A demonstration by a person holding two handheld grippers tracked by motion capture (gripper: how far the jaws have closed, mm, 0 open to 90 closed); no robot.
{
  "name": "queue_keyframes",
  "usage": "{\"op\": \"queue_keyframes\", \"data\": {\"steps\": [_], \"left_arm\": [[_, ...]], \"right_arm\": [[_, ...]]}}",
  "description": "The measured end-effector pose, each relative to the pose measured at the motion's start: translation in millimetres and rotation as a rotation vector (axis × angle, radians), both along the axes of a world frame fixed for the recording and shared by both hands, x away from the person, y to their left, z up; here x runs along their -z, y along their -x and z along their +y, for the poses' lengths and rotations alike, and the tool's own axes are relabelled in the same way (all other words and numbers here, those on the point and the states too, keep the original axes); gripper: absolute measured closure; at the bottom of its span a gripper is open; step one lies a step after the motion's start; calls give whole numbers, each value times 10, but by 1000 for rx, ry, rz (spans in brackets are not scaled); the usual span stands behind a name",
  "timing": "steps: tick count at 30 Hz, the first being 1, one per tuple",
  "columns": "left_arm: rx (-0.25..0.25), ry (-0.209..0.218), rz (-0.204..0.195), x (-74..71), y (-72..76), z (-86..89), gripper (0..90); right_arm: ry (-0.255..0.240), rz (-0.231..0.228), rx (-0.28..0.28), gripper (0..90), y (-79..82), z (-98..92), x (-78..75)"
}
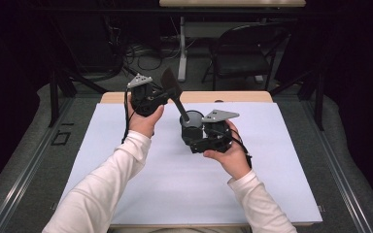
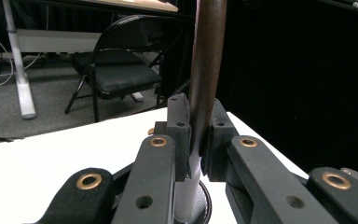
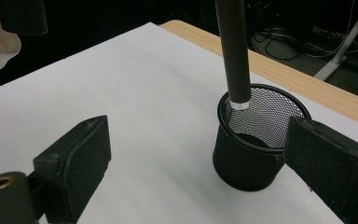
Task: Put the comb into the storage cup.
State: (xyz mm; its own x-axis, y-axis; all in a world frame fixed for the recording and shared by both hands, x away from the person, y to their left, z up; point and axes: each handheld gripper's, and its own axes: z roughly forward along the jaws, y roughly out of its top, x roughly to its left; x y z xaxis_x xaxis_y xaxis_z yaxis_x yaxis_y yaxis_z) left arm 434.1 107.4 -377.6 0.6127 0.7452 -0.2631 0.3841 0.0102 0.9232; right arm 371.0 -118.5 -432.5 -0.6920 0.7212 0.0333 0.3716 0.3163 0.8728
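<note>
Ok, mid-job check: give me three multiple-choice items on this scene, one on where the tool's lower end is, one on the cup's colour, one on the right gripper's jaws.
1. Where is the lower end of the spatula?
A. lying flat on the mat
B. at the mouth of the mesh cup
C. on the chair

2. What colour is the mesh cup?
A. black
B. red
C. white

3. How do the jaws of the right gripper stand?
A. clamped on the spatula
C. shut on nothing
B. open, one on either side, no pad pressing the cup

Answers:
1 B: the right gripper view shows the handle's silver-banded tip at the cup's rim, while the left gripper is clamped on the handle.
2 A: its mesh wall is black in the right gripper view.
3 B: the jaws stand wide apart, with a gap to the cup.
</note>
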Motion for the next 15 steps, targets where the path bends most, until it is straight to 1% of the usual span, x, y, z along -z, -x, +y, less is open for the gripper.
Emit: {"op": "queue_keyframes", "data": {"steps": [9, 15], "left_arm": [[10, -8, -6, 5, -53, -90, 839], [1, -10, 2, 41, -109, -109, 840]], "right_arm": [[-7, 1, 7, 78, -5, -30, -10], [-6, -1, 5, 79, -12, -33, -7]]}}
